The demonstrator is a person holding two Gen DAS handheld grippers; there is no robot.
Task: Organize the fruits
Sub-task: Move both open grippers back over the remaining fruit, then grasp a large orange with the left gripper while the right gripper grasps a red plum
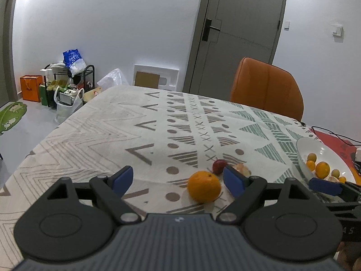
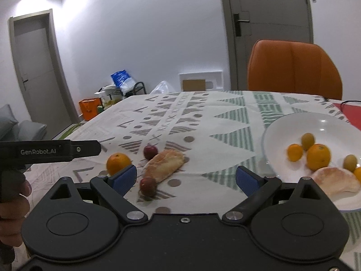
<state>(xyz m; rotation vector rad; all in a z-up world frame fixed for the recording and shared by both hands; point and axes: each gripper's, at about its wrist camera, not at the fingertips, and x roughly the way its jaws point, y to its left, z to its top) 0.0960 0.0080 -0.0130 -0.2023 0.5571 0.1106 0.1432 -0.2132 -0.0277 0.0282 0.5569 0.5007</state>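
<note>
An orange [image 1: 204, 189] lies on the patterned tablecloth between my left gripper's [image 1: 178, 181] open blue fingers, nearer the right one; nothing is held. Behind it lie a dark red fruit [image 1: 218, 166] and a pale peeled segment [image 1: 242, 169]. In the right wrist view the same orange [image 2: 117, 163], two dark red fruits [image 2: 150, 151] [image 2: 147, 186] and the long pale segment [image 2: 164, 165] lie left of centre. My right gripper [image 2: 186, 180] is open and empty above the cloth. The white bowl [image 2: 282, 124] at right holds several oranges, green fruits and a pale segment.
An orange chair [image 1: 266, 85] stands at the table's far side. A red mat [image 1: 334, 142] with a black cable lies beyond the bowl [image 1: 303, 149]. The left gripper's body [image 2: 49, 151] and a hand show at left in the right wrist view. Bags and a rack stand on the floor at the wall.
</note>
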